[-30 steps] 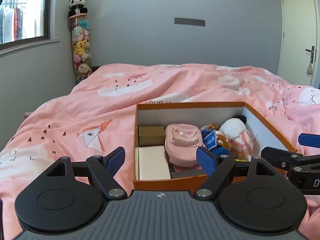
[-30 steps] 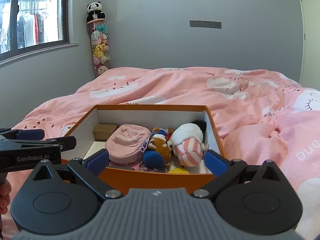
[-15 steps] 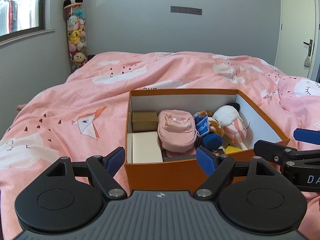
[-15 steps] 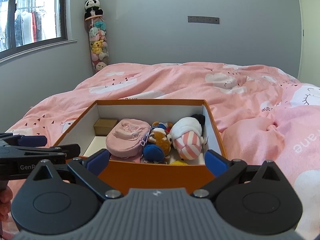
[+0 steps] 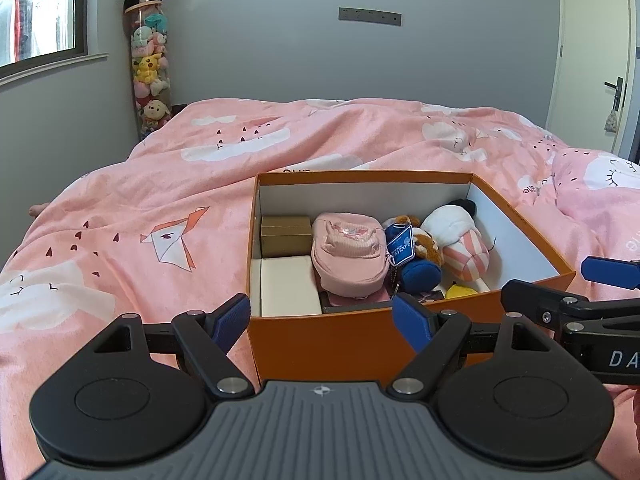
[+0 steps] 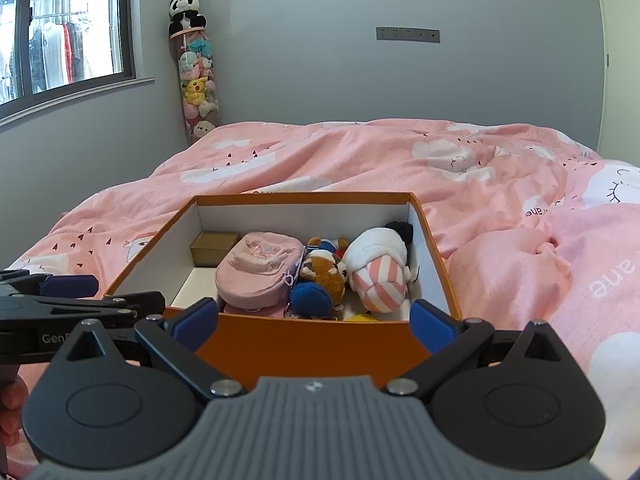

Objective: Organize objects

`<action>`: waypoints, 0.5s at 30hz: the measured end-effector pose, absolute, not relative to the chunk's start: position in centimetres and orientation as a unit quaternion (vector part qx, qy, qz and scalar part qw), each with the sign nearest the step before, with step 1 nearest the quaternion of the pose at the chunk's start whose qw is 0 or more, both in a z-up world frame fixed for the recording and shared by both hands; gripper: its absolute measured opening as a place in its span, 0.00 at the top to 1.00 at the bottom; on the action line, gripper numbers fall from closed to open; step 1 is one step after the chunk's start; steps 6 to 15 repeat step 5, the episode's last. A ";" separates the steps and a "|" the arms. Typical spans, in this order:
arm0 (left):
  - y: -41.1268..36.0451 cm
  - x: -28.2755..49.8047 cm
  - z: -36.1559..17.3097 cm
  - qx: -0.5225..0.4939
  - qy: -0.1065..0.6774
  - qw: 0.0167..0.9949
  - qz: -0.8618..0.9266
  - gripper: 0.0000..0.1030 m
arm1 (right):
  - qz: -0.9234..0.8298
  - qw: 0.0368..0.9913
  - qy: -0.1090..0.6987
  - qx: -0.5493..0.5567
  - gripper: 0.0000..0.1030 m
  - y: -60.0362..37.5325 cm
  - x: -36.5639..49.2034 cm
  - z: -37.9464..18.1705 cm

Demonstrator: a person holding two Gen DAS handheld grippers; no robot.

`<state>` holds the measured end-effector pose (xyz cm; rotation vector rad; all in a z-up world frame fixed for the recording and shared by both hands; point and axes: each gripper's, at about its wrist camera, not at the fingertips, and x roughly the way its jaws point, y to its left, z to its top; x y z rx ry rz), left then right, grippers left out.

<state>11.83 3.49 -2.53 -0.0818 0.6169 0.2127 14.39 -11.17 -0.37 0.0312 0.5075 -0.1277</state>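
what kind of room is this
Most likely a bedroom, perhaps a child's. A bed with a pink cloud-print duvet fills the view, a tall clear tube of plush toys topped by a panda stands in the corner, and an orange box of soft toys sits on the bed.

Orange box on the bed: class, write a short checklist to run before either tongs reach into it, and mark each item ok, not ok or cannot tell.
1. Orange box open, no lid on it: ok.
2. Left tongs open and empty: ok.
3. Right tongs open and empty: ok.
4. Both tongs outside the box, short of its near wall: ok.
5. Pink pouch reachable from above, nothing on it: ok.
6. What lies under the striped plush: cannot tell.
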 end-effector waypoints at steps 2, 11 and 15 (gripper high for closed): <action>3.5 11.8 -2.6 -0.041 0.303 0.946 0.104 0.08 | -0.062 0.966 0.251 0.013 0.01 -11.0 14.4 -0.4; 3.5 11.7 -2.5 -0.044 0.302 0.946 0.106 0.08 | -0.059 0.966 0.252 0.010 0.01 -10.8 14.4 -0.4; 3.5 11.7 -2.5 -0.044 0.302 0.946 0.106 0.08 | -0.059 0.966 0.252 0.010 0.01 -10.8 14.4 -0.4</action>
